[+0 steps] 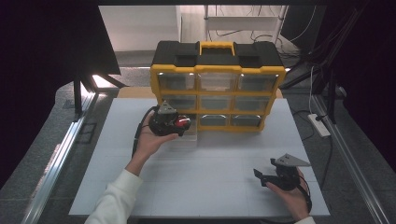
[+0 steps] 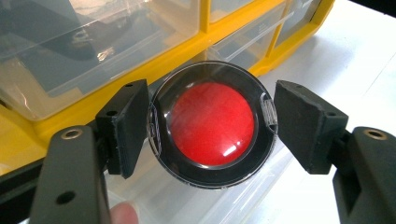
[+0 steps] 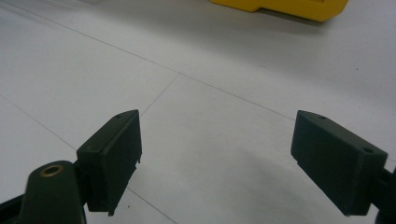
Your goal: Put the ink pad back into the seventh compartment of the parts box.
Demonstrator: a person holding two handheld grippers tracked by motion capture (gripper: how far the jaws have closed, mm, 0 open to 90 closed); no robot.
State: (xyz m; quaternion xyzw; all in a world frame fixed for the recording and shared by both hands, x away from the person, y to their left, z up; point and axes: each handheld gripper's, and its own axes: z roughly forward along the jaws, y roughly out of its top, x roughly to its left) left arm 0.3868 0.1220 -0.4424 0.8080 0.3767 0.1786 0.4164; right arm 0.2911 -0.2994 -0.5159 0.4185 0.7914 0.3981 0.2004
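A round black case with a red centre sits between the pads of my left gripper, which is shut on it. In the high view the left gripper holds the case just above a clear drawer pulled out from the bottom left of the yellow and black organizer. That drawer lies right under the case and looks empty. My right gripper hovers low at the front right of the table, open, with nothing between its pads.
The organizer stands at the back middle of the white table top, its clear drawers in three rows, its yellow base ahead of the right gripper. A cable and a power strip lie off the table's right edge.
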